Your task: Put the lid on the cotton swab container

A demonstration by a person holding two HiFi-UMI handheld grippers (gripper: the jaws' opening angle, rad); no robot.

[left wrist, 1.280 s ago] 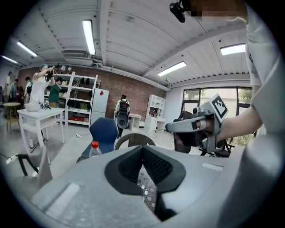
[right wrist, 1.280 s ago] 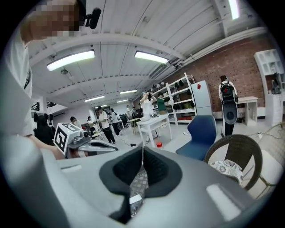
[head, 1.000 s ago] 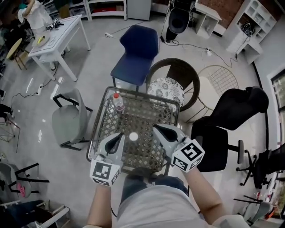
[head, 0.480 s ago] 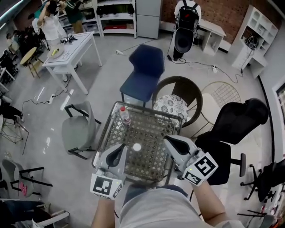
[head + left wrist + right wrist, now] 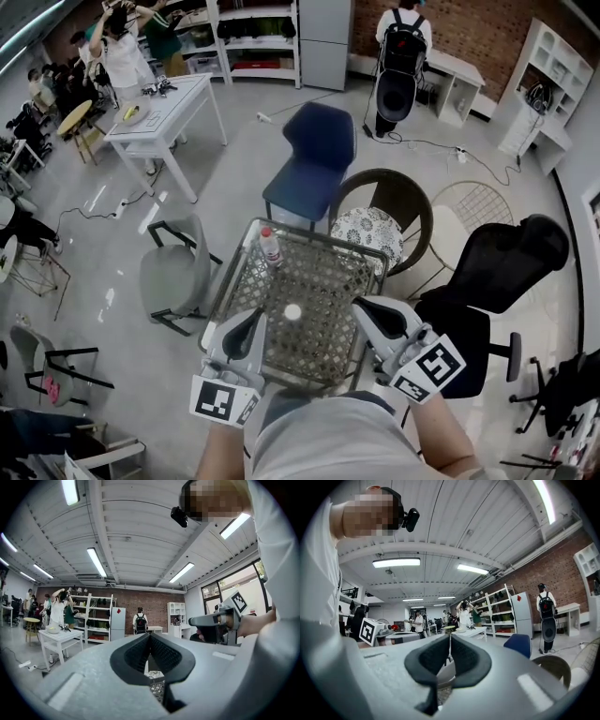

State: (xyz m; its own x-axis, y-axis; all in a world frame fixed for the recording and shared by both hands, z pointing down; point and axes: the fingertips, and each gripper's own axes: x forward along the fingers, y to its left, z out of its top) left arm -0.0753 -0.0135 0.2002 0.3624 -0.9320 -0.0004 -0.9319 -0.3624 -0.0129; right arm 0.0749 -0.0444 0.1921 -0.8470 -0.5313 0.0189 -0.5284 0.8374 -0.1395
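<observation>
Head view: left gripper (image 5: 254, 324) and right gripper (image 5: 367, 310) both have jaws together, empty, over the table (image 5: 323, 240) near edge. 1 white round piece (image 5: 292, 312) at table centre; bottle (image 5: 271, 247) at far left corner.

Grey right gripper (image 5: 361, 307), navy chair (image 5: 314, 159), floral cushion (image 5: 367, 231).

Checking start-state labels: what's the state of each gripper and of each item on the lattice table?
left gripper: jaws shut, nothing between them, by the near left corner of the table.
right gripper: jaws shut, empty, by the near right corner.
white round item: lying mid-table, untouched; too small to tell if it is the lid or the container.
bottle: upright, red cap on, far left corner.
</observation>
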